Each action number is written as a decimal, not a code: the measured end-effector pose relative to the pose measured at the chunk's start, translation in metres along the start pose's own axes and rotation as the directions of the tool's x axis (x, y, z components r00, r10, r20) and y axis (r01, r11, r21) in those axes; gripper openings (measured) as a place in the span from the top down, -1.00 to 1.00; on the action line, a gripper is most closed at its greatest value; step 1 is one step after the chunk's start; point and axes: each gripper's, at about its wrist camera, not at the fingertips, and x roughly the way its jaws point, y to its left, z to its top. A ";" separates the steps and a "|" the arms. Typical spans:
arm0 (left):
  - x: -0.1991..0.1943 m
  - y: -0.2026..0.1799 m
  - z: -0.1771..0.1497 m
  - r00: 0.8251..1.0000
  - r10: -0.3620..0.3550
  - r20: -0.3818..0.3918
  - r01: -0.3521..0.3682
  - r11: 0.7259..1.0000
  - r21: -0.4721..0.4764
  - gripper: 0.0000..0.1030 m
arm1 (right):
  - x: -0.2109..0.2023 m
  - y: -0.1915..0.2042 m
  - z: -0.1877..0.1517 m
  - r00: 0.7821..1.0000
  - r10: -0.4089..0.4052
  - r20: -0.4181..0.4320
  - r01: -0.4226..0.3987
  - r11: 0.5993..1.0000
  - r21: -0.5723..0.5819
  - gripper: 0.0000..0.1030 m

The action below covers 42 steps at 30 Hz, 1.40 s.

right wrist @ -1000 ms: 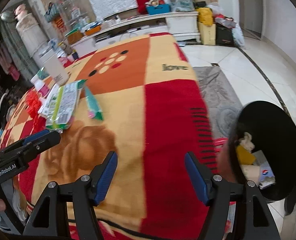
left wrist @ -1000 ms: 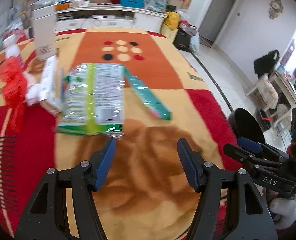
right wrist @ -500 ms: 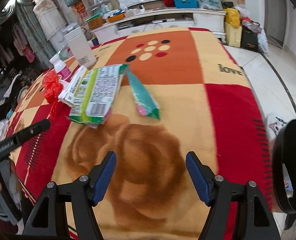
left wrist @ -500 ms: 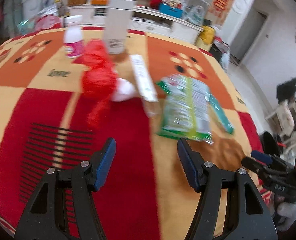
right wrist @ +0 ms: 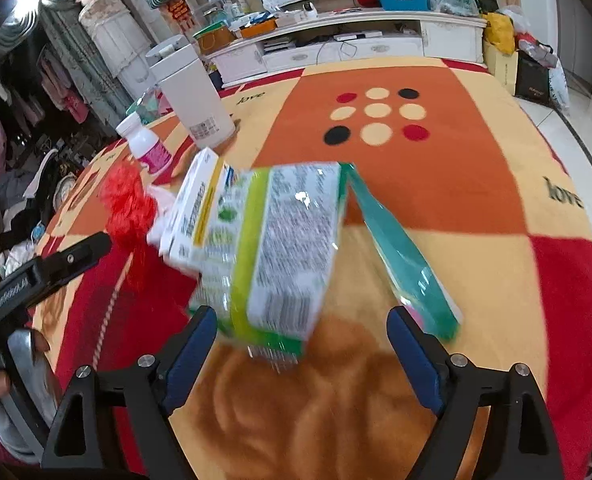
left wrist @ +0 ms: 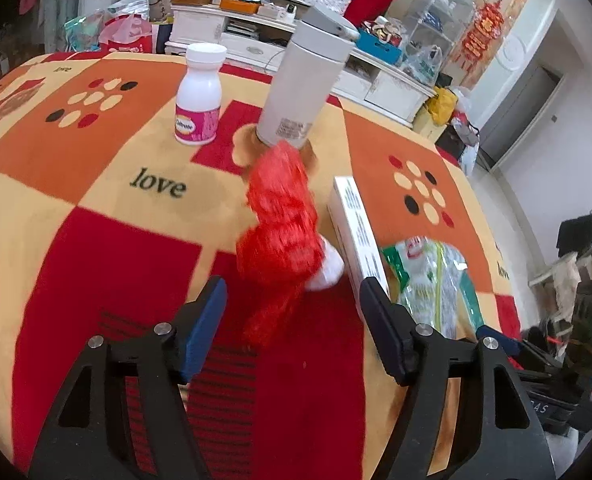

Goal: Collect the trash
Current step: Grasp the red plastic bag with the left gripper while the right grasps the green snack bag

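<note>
Trash lies on a patterned blanket. A crumpled red wrapper (left wrist: 280, 220) with a white wad (left wrist: 328, 272) lies just ahead of my open, empty left gripper (left wrist: 292, 300). A long white box (left wrist: 358, 228) and a green-white snack bag (left wrist: 436, 280) lie to its right. In the right wrist view, the snack bag (right wrist: 280, 240) lies just ahead of my open, empty right gripper (right wrist: 302, 328), with a teal packet (right wrist: 404, 260) to the right, the white box (right wrist: 192, 204) and the red wrapper (right wrist: 128, 204) to the left.
A tall white tumbler (left wrist: 304, 84) and a white pill bottle with a pink label (left wrist: 198, 96) stand behind the trash; both show in the right wrist view, tumbler (right wrist: 192, 96) and bottle (right wrist: 148, 144). The left gripper's body (right wrist: 44, 268) shows at the left edge. Cluttered shelves stand beyond the blanket.
The left gripper swung left from the snack bag to the red wrapper. The right gripper swung left from the black bin and closed in on the snack bag.
</note>
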 end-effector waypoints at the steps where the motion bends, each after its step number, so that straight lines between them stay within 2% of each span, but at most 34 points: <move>1: 0.002 0.001 0.003 1.000 0.000 0.005 0.000 1.000 -0.005 -0.33 | 0.002 0.001 0.003 1.000 0.002 0.002 -0.002 1.000 0.002 -0.68; 10: 0.032 0.004 0.018 1.000 0.008 -0.008 -0.008 1.000 0.001 -0.33 | 0.033 0.009 0.026 1.000 0.004 -0.004 -0.004 1.000 0.015 -0.71; 13: 0.039 0.010 0.019 1.000 -0.017 -0.011 0.017 1.000 -0.016 -0.30 | 0.039 0.009 0.029 1.000 0.008 -0.006 -0.008 1.000 0.012 -0.76; 15: 0.042 0.016 0.019 0.999 -0.037 -0.019 0.036 0.999 -0.038 0.00 | 0.042 0.010 0.031 1.000 0.007 -0.005 -0.006 1.000 0.006 -0.78; 17: 0.044 0.020 0.018 0.999 -0.045 -0.030 0.044 0.998 -0.050 0.17 | 0.042 0.012 0.033 1.000 0.004 -0.003 -0.004 1.000 -0.005 -0.77; 24: 0.026 0.030 0.011 0.999 -0.051 -0.004 0.051 0.997 -0.065 0.27 | 0.038 0.018 0.033 1.000 0.006 0.015 -0.006 1.000 -0.024 -0.77; 28: 0.008 0.029 0.007 0.999 -0.045 0.011 0.045 0.998 -0.053 0.27 | 0.048 0.025 0.030 1.000 -0.029 0.003 0.029 0.998 -0.061 -0.77; 33: -0.014 0.033 -0.003 0.998 -0.053 0.029 0.054 0.997 -0.055 0.27 | 0.041 0.028 0.026 1.000 0.001 0.016 0.001 0.994 -0.113 -0.36; 35: -0.018 0.033 -0.006 0.998 -0.055 0.026 0.057 0.997 -0.057 0.27 | 0.035 0.030 0.023 1.000 0.014 0.016 -0.011 0.990 -0.138 -0.10; 39: -0.027 0.026 -0.018 0.998 -0.062 0.028 0.063 0.997 -0.038 0.27 | 0.019 0.028 0.012 0.999 0.043 0.013 -0.040 0.988 -0.151 -0.01; 42: -0.032 0.018 -0.025 0.997 -0.072 0.022 0.073 0.997 -0.021 0.27 | 0.005 0.019 0.001 0.992 0.124 -0.023 -0.126 0.985 -0.121 0.00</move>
